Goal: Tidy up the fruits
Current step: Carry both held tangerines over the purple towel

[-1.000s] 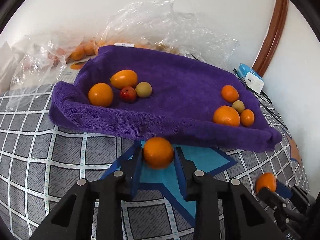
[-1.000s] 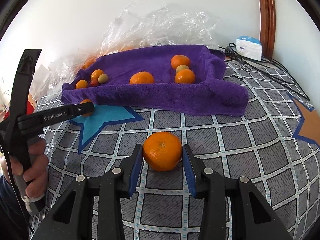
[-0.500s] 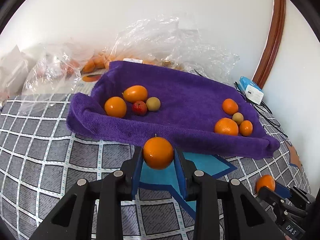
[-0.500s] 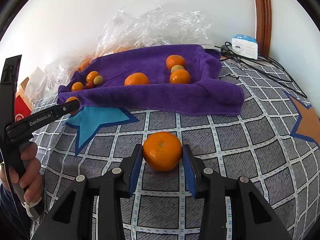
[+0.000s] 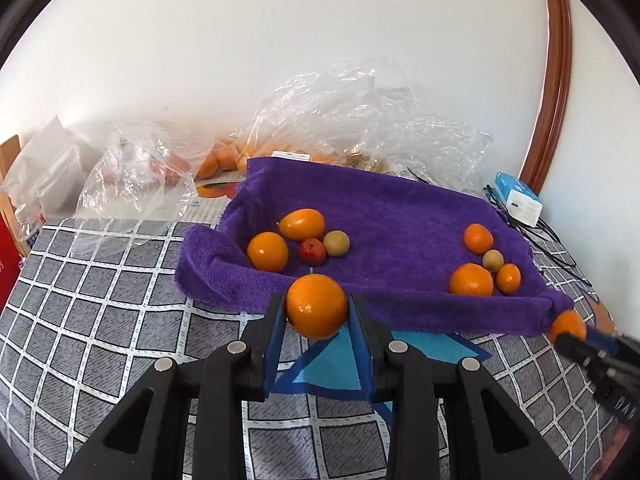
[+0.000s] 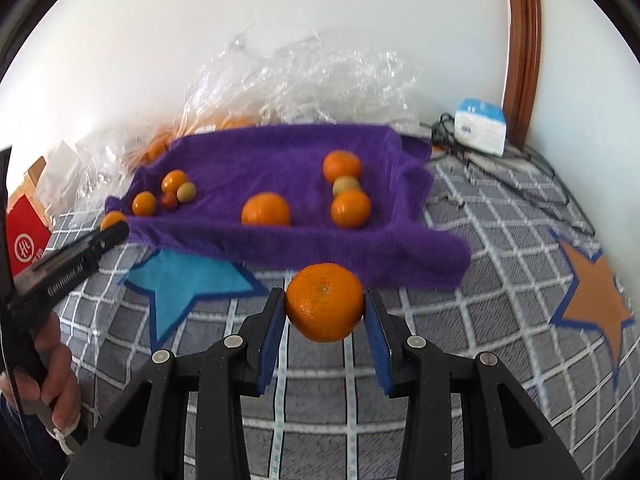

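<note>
Orange fruit fills both tools: the left gripper (image 5: 317, 309) pinches a small orange (image 5: 316, 306) between its blue pads, and the right gripper (image 6: 325, 307) pinches a mandarin (image 6: 325, 302) the same way, both above the checked sheet (image 5: 100, 320). Beyond lies a purple towel (image 5: 400, 216). On it, at ten o'clock in the left view, sits a cluster of four fruits (image 5: 298, 240); at two o'clock, another four (image 5: 486, 266). Farthest back, clear bags (image 5: 352, 120) lean on the wall.
</note>
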Motion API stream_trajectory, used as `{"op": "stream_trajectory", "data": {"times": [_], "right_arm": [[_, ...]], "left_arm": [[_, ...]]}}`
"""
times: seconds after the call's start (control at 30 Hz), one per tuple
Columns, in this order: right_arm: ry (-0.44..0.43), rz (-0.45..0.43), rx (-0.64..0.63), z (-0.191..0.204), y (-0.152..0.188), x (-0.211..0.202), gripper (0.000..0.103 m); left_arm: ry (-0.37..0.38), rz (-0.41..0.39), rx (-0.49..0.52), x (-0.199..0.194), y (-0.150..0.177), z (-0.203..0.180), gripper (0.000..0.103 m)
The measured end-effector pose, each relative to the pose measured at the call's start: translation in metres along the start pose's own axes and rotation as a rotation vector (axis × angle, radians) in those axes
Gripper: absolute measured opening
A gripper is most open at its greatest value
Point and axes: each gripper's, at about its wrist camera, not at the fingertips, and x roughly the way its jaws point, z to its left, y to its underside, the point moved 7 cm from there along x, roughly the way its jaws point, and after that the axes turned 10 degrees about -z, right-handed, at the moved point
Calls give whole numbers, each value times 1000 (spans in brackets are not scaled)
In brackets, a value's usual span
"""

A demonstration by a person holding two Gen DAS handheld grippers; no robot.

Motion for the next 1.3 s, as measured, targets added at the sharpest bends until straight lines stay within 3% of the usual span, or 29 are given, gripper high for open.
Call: {"op": "stream_trajectory", "data": {"times": [0.17, 0.5, 0.83, 1.3], "right_arm": [[29, -52, -22, -3, -30, 1, 39], [24, -48, 29, -15, -53, 19, 39], [-43, -35, 34, -9, -75, 55, 40], [-96, 95, -17, 13, -70, 135, 40]], "left_arm": [[-27, -25, 2, -1, -4, 5, 30], [-60, -7, -37, 2, -14, 20, 30], [-11, 26, -50, 9, -55, 20, 30], [37, 152, -34, 65, -35, 5, 30]]}}
